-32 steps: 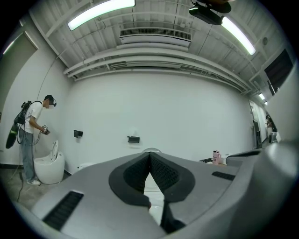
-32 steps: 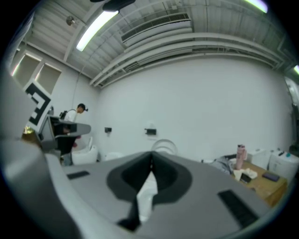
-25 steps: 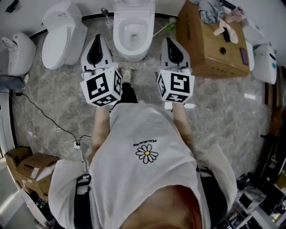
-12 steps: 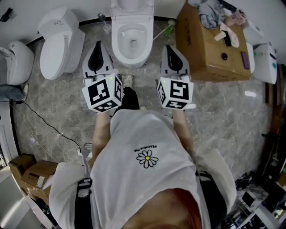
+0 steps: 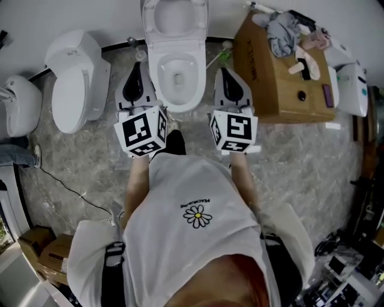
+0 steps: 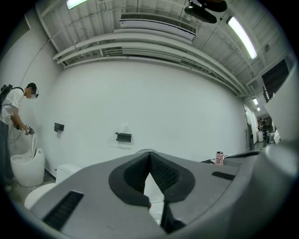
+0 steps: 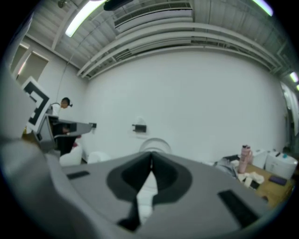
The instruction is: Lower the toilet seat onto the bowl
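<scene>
Head view showed the toilet standing at the far edge of the floor [image 5: 300, 162], backed against the white wall [image 5: 60, 15]. The toilet seat [image 5: 147, 18] was raised, a glossy white oval ring standing upright over the back of the bowl [image 5: 177, 103], its flat face turned toward the person. The bowl's long axis ran from the wall toward the person, narrow front nearest them, and its white basin lay open. The left gripper [image 5: 137, 66] was just beside the bowl's left flank and the right gripper [image 5: 223, 71] just beside its right flank, both pointing at the wall. A second toilet [image 5: 75, 84] stood near on the left and a cardboard box [image 5: 270, 78] close on the right, so bare floor ran only in narrow lanes beside the bowl. A cable [image 5: 66, 189] trailed over the floor's left side.

Left gripper view looked level at the wall, and the jaws were closed tip to tip with nothing between them. White porcelain showed below the tips. A black holder [image 6: 124, 137] hung on the wall, and a person [image 6: 14, 112] stood far left.

Right gripper view showed its jaws likewise closed and empty, with the raised seat's rounded top just above them. A pink bottle [image 7: 245, 164] stood to the right.
</scene>
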Tool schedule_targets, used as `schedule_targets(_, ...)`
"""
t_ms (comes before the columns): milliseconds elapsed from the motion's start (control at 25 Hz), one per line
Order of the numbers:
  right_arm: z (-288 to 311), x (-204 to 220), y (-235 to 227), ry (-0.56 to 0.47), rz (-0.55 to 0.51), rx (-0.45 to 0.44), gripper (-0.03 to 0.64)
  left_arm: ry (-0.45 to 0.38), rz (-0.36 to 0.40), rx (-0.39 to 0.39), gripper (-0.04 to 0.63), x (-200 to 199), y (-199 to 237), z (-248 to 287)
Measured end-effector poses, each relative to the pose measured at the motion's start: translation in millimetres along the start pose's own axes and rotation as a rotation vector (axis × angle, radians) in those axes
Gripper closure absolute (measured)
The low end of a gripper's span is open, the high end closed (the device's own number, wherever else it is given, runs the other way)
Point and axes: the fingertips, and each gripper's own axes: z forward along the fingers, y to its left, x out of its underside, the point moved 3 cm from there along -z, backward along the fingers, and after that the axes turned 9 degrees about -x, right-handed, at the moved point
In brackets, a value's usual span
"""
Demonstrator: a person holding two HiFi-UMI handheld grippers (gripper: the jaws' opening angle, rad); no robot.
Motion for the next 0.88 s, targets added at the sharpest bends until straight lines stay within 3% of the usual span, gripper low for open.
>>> schedule_targets(520,136,-44,0,-0.014,0.01,0.032,0.586,0.017,-0.018,0.065,0.575,-19,50,138)
schedule_targets(880,182,-54,-5,-0.031,0.0,0.005,0.586,0.041,-0.033,0.038,0.575,-9,61,173)
